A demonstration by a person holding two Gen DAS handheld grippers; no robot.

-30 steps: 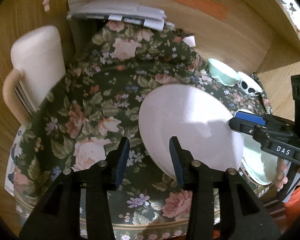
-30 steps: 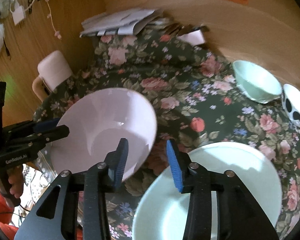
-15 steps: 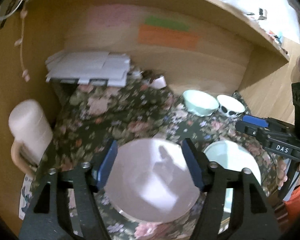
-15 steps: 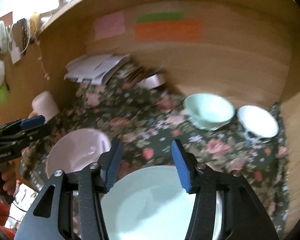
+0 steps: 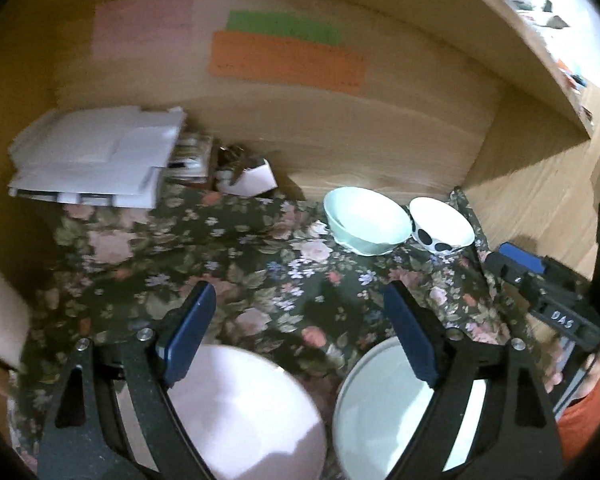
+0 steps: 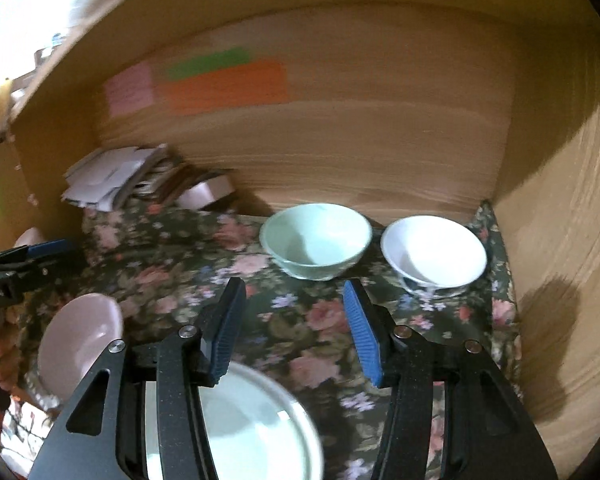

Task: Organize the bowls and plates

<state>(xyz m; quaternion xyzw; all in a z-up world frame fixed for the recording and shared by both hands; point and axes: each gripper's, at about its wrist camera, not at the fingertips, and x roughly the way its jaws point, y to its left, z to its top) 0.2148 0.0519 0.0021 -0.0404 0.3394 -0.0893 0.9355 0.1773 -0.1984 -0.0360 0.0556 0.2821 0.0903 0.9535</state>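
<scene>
Worktop (image 5: 260, 264) under dark floral cloth, set in a wooden alcove.

Far left: paper stack (image 5: 96, 160) against the back wall, not part of the job.

Left tongs (image 5: 300, 332): jaws opening, wide apart, nothing between them. Pink plate (image 5: 252, 412) lies flat on the cloth beneath and just behind the left finger, free of the pads. Pale green plate (image 5: 372, 420) sits just beside it to the right, under the right finger.

Right tongs (image 6: 292, 328): jaws apart, a moderate gap, empty. The green plate shows low in this view, below the left finger and not touched.

Back right: mint bowl (image 6: 316, 240) and, just beside it, white bowl with black spots (image 6: 432, 252). Both upright, ahead of the right tongs, well clear of the fingertips.

Judgement: plates look set down side by side; bowls likely next. To do it well, come at a bowl from above its near rim, straddle the wall with one finger inside and one outside, and close slowly. Glazed rims will slip. The two bowls sit close together, so approach the mint bowl from its free left side to avoid knocking its neighbour.
</scene>
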